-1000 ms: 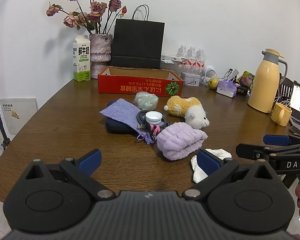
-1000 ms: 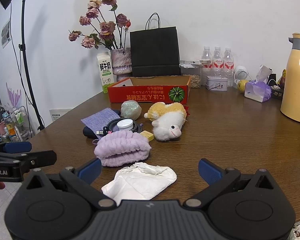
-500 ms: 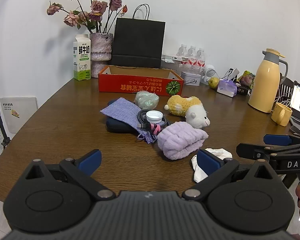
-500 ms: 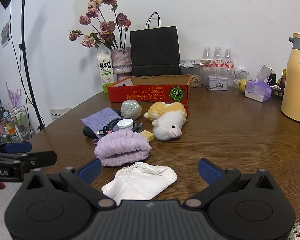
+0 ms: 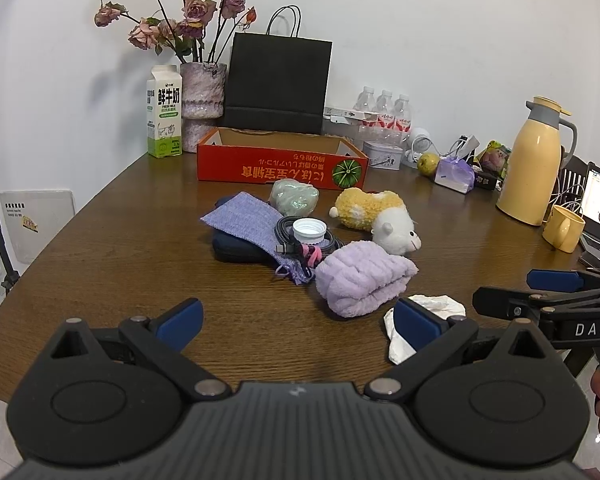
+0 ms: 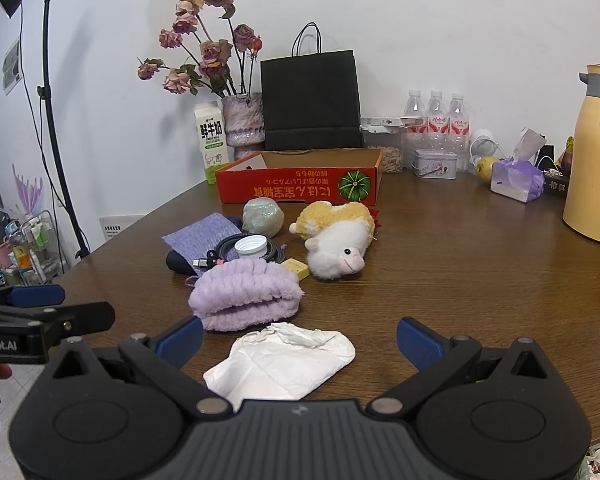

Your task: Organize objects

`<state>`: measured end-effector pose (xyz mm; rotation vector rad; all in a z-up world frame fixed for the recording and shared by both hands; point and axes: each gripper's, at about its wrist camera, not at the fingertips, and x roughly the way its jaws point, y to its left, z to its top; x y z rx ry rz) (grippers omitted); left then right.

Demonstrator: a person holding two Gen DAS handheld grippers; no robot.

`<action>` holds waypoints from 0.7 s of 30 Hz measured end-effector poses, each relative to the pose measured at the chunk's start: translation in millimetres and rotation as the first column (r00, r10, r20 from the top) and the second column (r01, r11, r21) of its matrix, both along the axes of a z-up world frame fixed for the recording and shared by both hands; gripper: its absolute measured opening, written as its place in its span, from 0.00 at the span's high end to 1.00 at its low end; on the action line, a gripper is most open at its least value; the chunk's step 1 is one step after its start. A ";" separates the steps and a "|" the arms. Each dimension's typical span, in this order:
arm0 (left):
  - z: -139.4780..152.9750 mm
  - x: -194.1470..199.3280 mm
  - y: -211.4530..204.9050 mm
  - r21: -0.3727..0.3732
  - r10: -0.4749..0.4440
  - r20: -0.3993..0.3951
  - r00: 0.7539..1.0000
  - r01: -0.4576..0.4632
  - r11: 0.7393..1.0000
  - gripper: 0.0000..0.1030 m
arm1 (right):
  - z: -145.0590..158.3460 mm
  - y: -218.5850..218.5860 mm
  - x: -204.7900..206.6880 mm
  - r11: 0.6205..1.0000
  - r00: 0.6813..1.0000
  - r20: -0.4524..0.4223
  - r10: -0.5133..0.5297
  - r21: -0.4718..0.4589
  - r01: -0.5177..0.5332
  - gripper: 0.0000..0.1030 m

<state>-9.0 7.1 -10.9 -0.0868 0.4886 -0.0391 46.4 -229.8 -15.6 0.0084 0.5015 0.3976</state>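
Dark brown wooden surface (image 5: 112, 248) is seen, still cluttered. Nothing can be made out inside the red cardboard box (image 5: 280, 160). Before it lie a white-and-yellow plush sheep (image 6: 336, 240), a folded lilac fleece towel (image 6: 246, 294) and a crumpled white tissue (image 6: 284, 364); sorting is judged barely begun. Left gripper (image 5: 298, 320) and right gripper (image 6: 298, 338) are held with jaws spread, empty.

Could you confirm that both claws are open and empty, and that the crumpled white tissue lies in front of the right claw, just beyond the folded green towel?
Nearly: the towel is lilac, not green, as the right wrist view shows. The crumpled white tissue does lie in front of the right claw, and both it and the left claw are open and empty.
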 end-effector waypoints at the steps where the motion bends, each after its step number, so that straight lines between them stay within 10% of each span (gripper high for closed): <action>1: -0.4 0.1 -0.1 0.000 0.000 -0.001 1.000 0.000 1.000 0.00 | -0.5 0.1 -0.8 1.000 1.000 -0.001 0.000 0.000 0.000 0.00; 21: -2.7 3.7 2.1 -0.014 0.000 -0.020 1.000 0.000 1.000 0.00 | -4.2 1.5 5.4 1.000 1.000 -0.031 0.003 -0.005 -0.003 0.00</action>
